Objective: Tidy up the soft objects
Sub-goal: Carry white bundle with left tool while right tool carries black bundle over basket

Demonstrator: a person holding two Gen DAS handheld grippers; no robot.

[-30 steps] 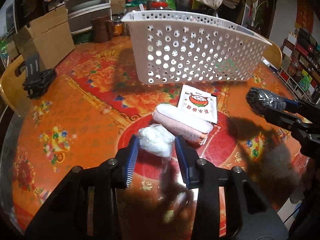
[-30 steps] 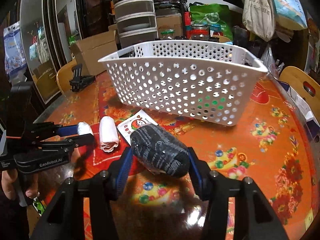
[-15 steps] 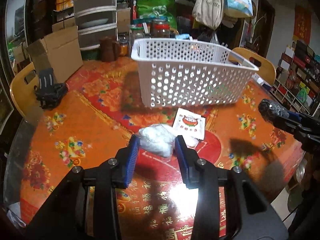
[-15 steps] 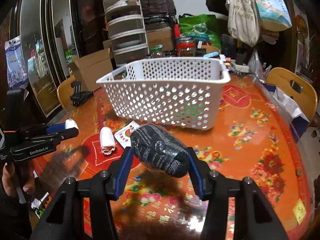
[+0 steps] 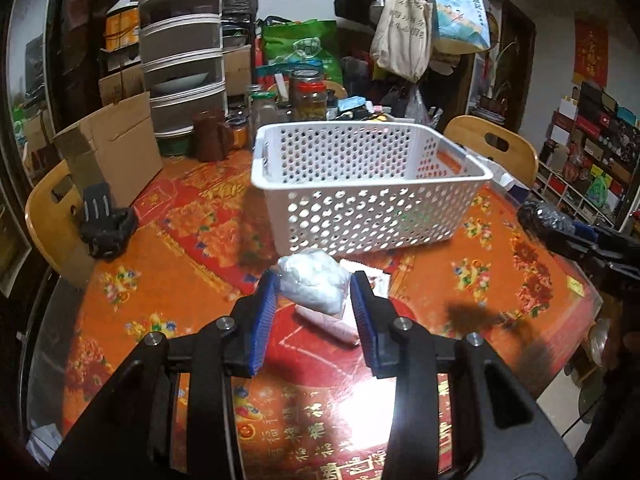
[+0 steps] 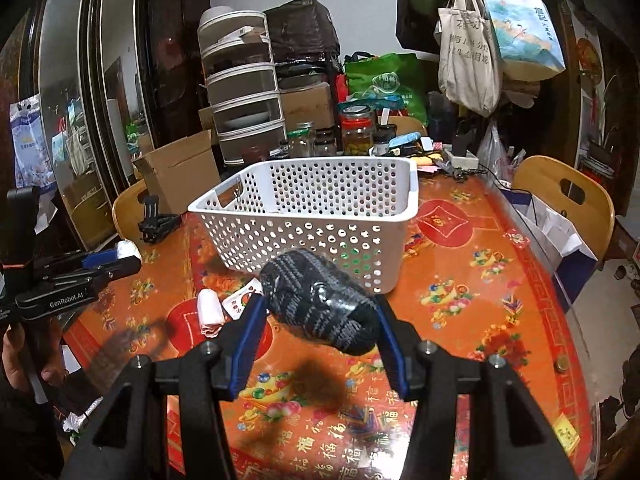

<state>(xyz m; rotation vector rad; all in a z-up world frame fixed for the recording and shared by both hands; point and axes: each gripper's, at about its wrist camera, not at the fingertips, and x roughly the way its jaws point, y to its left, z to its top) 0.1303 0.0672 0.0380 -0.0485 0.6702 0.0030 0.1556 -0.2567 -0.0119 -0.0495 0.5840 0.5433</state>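
White basket (image 5: 372, 216) with round holes, upright on the bench, white bag (image 5: 314, 282) held up in front of it, dark knit sock (image 6: 320, 304) held up too, pink-white roll (image 6: 211, 312) and small packet (image 6: 240, 300) lying flat below.

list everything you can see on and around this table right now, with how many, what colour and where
Basket: one, white, perforated, middle of the table, looks empty.
Dark sock bundle: one, grey-black, wrapped in clear film, held in the right tongs.
White soft pack: one, white, clear wrap, held in the left tongs.
Rolled cloth: one, white and pink, on the table before the basket.
Sachet: one, white with red print, beside the rolled cloth.
Black clamp: one, far left edge of the table.
Cardboard box: one, brown, behind the clamp.
Jars: several, behind the basket.
Tote bags: several, hanging at the back.
Chairs: wooden, around the table.
Hand: one visible, gripping the left tongs' handle.
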